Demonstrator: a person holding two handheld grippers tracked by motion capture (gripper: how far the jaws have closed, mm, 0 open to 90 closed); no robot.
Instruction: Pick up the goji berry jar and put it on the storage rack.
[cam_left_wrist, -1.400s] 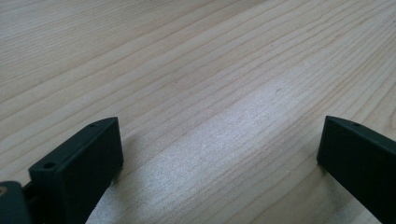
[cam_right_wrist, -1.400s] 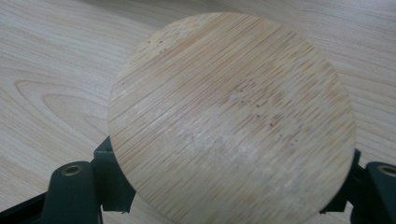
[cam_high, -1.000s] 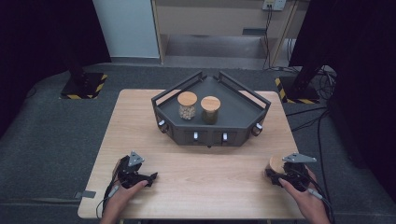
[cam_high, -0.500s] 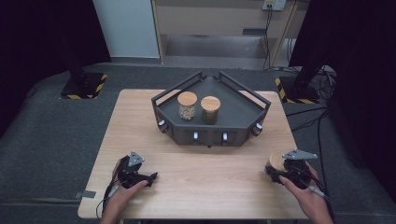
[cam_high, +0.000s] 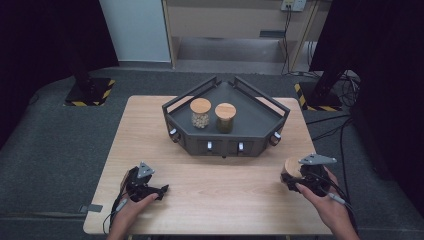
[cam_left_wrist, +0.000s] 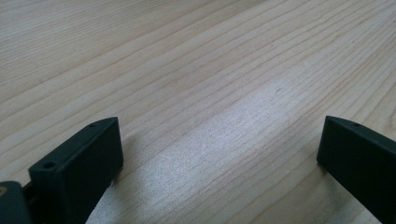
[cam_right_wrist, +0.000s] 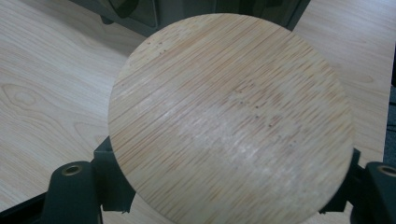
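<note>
Right tool (cam_high: 295, 176) clamps a wooden-lidded jar (cam_right_wrist: 231, 119); left tool (cam_high: 159, 190) gapes wide, empty, on the table (cam_left_wrist: 196, 70).

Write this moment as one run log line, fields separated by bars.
right gripper: shut on wooden-lidded jar | left gripper: open on table | tray: two jars

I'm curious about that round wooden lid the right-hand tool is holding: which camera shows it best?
The right gripper view: the wooden lid faces the camera, grain plain, jaws on either side. In the high view it is a small disc partly behind the right gripper.
</note>
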